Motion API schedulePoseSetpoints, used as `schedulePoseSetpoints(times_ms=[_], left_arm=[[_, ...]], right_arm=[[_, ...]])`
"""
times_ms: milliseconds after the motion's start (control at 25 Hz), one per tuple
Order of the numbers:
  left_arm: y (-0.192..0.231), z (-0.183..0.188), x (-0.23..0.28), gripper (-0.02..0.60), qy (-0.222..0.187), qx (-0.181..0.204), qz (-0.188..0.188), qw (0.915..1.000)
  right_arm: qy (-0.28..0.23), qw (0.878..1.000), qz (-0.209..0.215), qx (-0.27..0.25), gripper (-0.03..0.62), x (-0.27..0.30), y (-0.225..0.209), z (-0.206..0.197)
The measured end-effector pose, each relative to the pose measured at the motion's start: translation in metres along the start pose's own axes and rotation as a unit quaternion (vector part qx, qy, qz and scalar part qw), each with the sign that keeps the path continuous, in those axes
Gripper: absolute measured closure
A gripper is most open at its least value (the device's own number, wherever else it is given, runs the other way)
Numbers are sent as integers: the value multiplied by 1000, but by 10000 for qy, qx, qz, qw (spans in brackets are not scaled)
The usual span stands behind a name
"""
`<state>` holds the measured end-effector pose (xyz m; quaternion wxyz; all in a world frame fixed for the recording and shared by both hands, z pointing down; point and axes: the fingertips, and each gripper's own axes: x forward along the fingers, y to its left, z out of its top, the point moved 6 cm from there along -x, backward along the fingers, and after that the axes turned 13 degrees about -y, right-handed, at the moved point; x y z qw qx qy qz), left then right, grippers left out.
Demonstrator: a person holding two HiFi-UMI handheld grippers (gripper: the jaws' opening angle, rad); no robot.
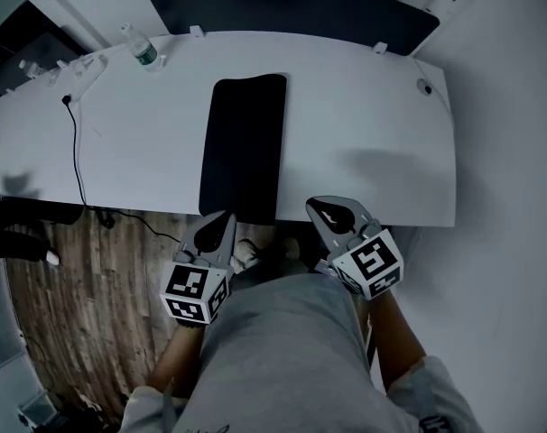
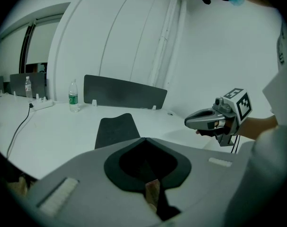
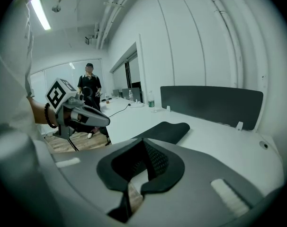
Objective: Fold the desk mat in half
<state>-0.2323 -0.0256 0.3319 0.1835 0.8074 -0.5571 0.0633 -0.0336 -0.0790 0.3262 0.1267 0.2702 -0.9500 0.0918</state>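
A black desk mat (image 1: 245, 147) lies on the white desk (image 1: 364, 133) as a narrow strip, its long side running away from me and its near end at the desk's front edge. It also shows ahead of both sets of jaws, as the mat (image 2: 116, 129) and the mat (image 3: 165, 131). My left gripper (image 1: 217, 226) hangs just off the desk's front edge at the mat's near left corner, shut and empty. Level with it, my right gripper (image 1: 331, 213) sits just right of the mat, shut with nothing in it. Neither touches the mat.
A dark divider panel (image 1: 292, 7) stands along the desk's far edge. A water bottle (image 1: 143, 48) and a black cable (image 1: 75, 152) are at the far left. A person (image 3: 89, 86) stands far off. Wooden floor (image 1: 93, 278) lies below me.
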Motion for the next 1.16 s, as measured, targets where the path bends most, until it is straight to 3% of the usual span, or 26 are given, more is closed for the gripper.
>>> schedulePoseSetpoints(times_ms=[160, 400, 1160], left_arm=[[-5, 11, -2, 561, -118, 89, 4, 9999], [-9, 19, -7, 561, -255, 120, 3, 9996], [-20, 15, -29, 561, -282, 154, 9, 9995]], right_arm=[[-242, 9995, 45, 186, 589, -4, -2, 15], [-406, 9992, 13, 38, 589, -10, 0, 32], [-362, 9993, 72, -31, 589, -19, 12, 27]])
